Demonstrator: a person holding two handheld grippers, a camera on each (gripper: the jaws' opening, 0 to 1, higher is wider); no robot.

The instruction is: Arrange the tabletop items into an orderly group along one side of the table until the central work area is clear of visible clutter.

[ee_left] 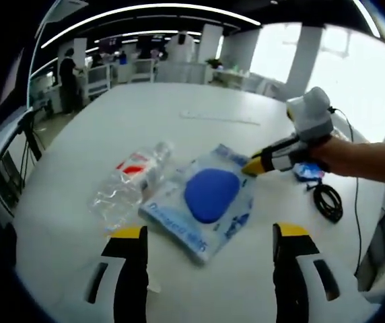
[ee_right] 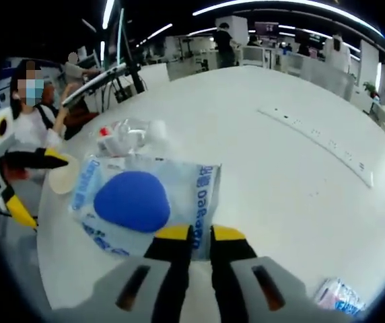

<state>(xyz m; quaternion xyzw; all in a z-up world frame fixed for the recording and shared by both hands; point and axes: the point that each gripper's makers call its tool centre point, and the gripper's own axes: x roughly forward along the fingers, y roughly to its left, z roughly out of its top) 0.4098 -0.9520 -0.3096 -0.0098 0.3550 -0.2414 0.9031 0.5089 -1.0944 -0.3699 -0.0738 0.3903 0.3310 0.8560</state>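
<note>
A clear plastic bag with blue print (ee_left: 227,217) (ee_right: 199,192) lies on the white table (ee_left: 179,101) (ee_right: 280,175) with a blue rounded object (ee_left: 211,194) (ee_right: 132,200) inside it. A crushed clear bottle with a red label (ee_left: 128,178) (ee_right: 124,134) lies against the bag's far side. My right gripper (ee_right: 200,234) (ee_left: 253,166) is shut on the bag's edge, its yellow tips almost together. My left gripper (ee_left: 209,232) (ee_right: 38,185) stands open just short of the bag, its jaws wide apart with nothing between them.
A coiled black cable (ee_left: 328,202) and a small blue-and-white packet (ee_left: 308,173) (ee_right: 340,296) lie near the right hand. A long flat strip (ee_right: 320,141) (ee_left: 219,118) crosses the table. A pale round disc (ee_right: 61,178) sits by the left gripper. A seated person (ee_right: 31,114) is beyond the table's edge.
</note>
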